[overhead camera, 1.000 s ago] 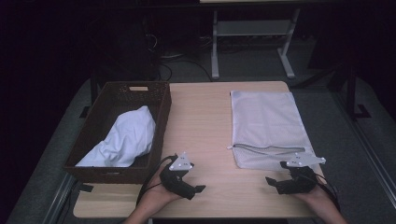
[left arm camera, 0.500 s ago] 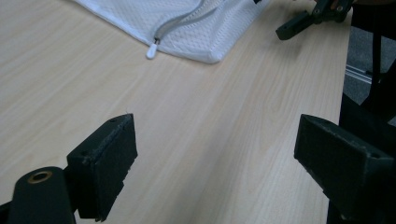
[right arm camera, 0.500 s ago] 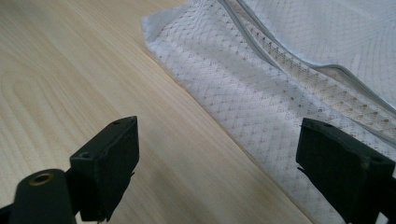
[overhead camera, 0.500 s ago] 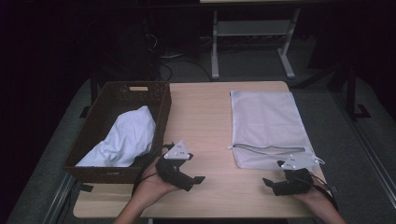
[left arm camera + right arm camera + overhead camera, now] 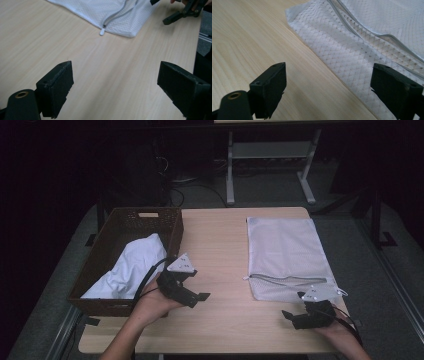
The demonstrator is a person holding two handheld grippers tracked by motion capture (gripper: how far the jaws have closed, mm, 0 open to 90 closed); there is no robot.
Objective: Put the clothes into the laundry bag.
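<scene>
Nearest the front edge of the light wooden desk (image 5: 220, 245), the right gripper (image 5: 295, 316) sits low over the front right corner, held in a hand (image 5: 340, 332) that comes in from below. Its black jaws stand wide apart with nothing between them, and in the right gripper view they frame the near hem of the white mesh zip-up laundry bag (image 5: 372, 50), one jaw over bare wood, the other over the mesh.

A little farther in, the left gripper (image 5: 197, 297) hovers just beside the front right corner of the dark brown woven basket (image 5: 107, 247), gripped by the left hand (image 5: 150, 302). Its jaws too are spread wide and hold nothing; the left gripper view looks across open wood toward the bag's white zip pull (image 5: 102, 31).

The laundry bag (image 5: 285, 252) lies flat along the desk's right side, reaching toward the back edge. In the basket, along the left edge, lies a crumpled white cloth (image 5: 130, 270).
</scene>
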